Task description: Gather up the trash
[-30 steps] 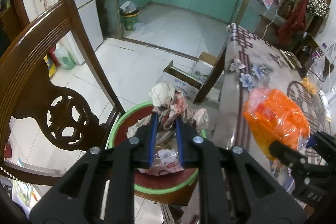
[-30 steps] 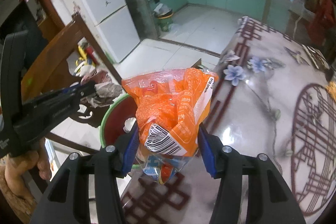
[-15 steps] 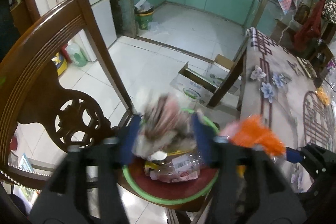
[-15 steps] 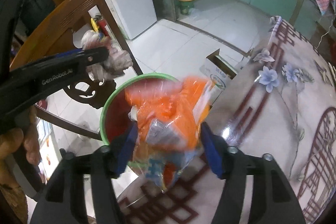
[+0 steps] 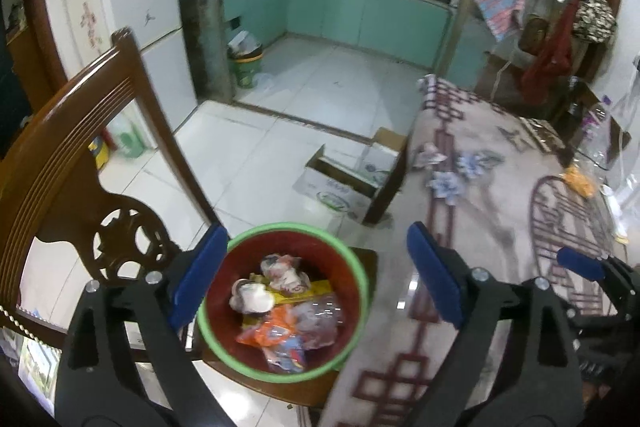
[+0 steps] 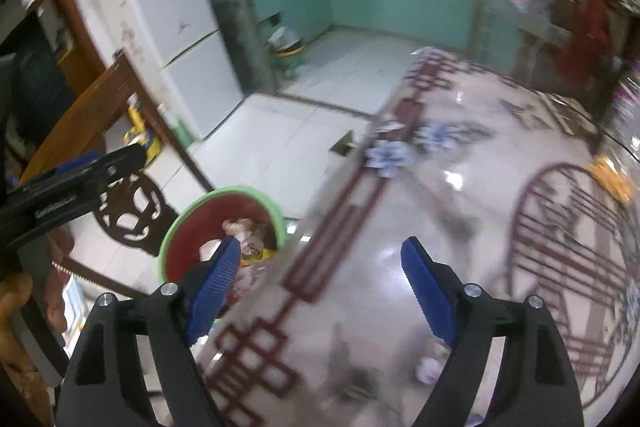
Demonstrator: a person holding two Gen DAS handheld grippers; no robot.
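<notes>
Both the left gripper (image 5: 314, 275) and the right gripper (image 6: 320, 277) have just been opening, jaws now wide with nothing between them; the crumpled wrapper (image 5: 282, 273) and orange packet (image 5: 276, 337) lie inside the green-rimmed bin (image 5: 352, 259) on the chair seat (image 5: 280, 389) beside the table (image 5: 480, 227).

Risk, as judged: the bin sits near the seat's edge, so a low pass by either gripper toward the table could clip its rim and tip it.

Left wrist view shows the bin's full contents; right wrist view shows only part of them but adds small scraps (image 6: 426, 371) near the table's close edge, and an orange bit (image 6: 612, 179) far right.
</notes>
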